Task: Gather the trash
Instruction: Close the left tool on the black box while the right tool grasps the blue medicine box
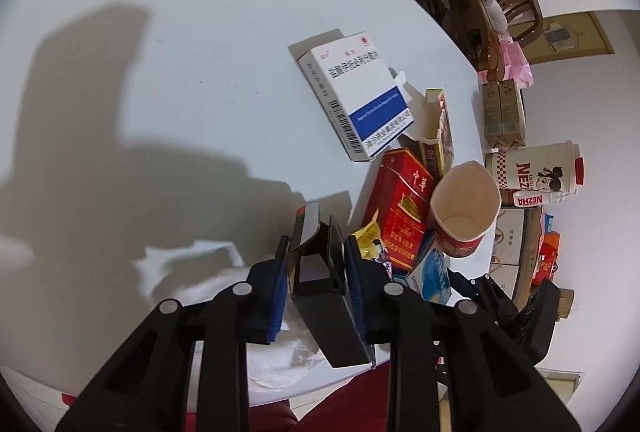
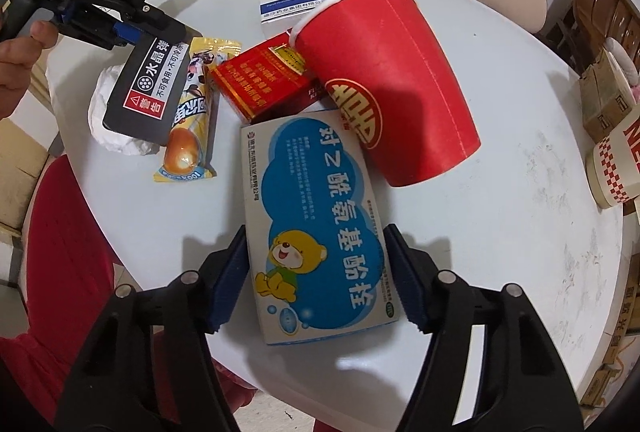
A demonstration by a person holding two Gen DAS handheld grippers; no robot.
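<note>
Left wrist view: left gripper (image 1: pixel 316 264) clamps a flat black cardboard packet (image 1: pixel 320 292), light and stiff, above crumpled white tissue (image 1: pixel 280 352); Right wrist view: right gripper (image 2: pixel 316 280), jaws wide, straddles the light blue-and-white bear-printed medicine box (image 2: pixel 320 228) on the white round table (image 2: pixel 500 232), best pinched across its long sides; a tipped red paper cup (image 2: pixel 384 87) leans on its far end

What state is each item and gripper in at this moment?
left gripper: shut on black box
black box: held, tilted above crumpled tissue
right gripper: open, straddling blue bear box
blue bear box: flat on table
red paper cup: tipped on its side, empty
white-and-blue medicine box: end flap open
red cigarette pack: lying flat
</note>
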